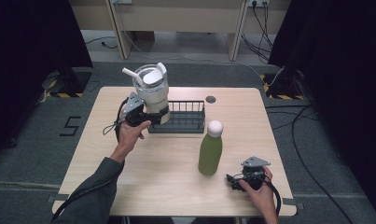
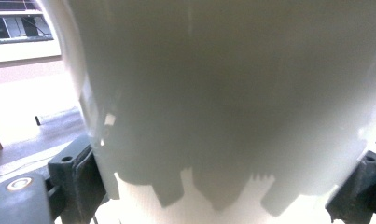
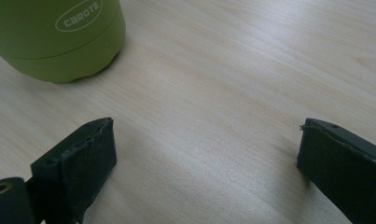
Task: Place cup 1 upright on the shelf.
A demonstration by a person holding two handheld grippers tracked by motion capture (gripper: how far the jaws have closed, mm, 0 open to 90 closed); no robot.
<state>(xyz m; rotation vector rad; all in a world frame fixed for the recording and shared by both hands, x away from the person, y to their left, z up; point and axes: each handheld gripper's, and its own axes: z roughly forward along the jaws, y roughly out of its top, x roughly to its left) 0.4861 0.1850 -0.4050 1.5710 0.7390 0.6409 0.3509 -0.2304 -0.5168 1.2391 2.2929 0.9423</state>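
Observation:
A white tumbler (image 1: pixel 152 93) with a clear lid and a white straw stands upright at the left end of a black wire rack (image 1: pixel 188 122). My left gripper (image 1: pixel 153 115) is shut on its lower part. In the left gripper view the tumbler's white wall (image 2: pixel 223 93) spans the gap between both jaws. Whether its base rests in the rack I cannot tell. A green bottle (image 1: pixel 210 153) with a white cap stands mid-table. My right gripper (image 1: pixel 231 180) is low near the front right, open, with bare wood between its pads (image 3: pixel 85 161). The bottle's base (image 3: pixel 59 42) lies just beyond them.
The light wooden table (image 1: pixel 176 186) has a small round grommet (image 1: pixel 211 99) behind the rack. Black curtains flank both sides, and cables run across the grey floor at the right.

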